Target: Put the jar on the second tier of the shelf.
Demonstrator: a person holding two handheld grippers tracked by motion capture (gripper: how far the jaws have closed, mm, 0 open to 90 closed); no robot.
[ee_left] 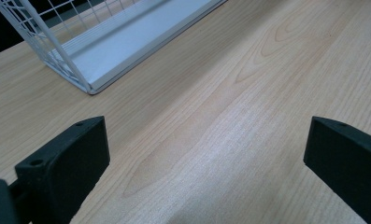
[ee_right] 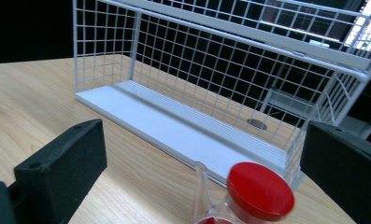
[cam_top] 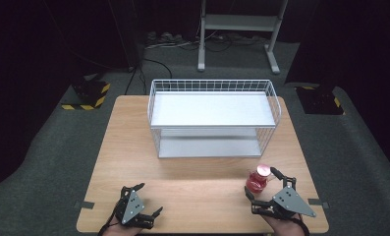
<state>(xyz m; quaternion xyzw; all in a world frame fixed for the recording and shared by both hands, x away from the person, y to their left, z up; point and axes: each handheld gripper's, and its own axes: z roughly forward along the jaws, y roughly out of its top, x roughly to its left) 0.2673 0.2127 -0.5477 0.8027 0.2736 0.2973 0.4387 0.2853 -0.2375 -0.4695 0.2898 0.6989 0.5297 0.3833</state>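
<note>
Red stuff fills the little jar [cam_top: 257,180] with a red lid, between the right gripper's [cam_top: 263,184] spread jaws. Left gripper [cam_top: 151,199] is spread too, beside the white rack [cam_top: 212,115].

The red-lidded jar [ee_right: 248,198] is cut off by the right gripper view's bottom edge, its body mostly unseen.

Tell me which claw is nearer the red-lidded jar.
Right. The right claw has its open jaws around the red-lidded jar; the left claw sits open at the table's opposite front corner.
</note>
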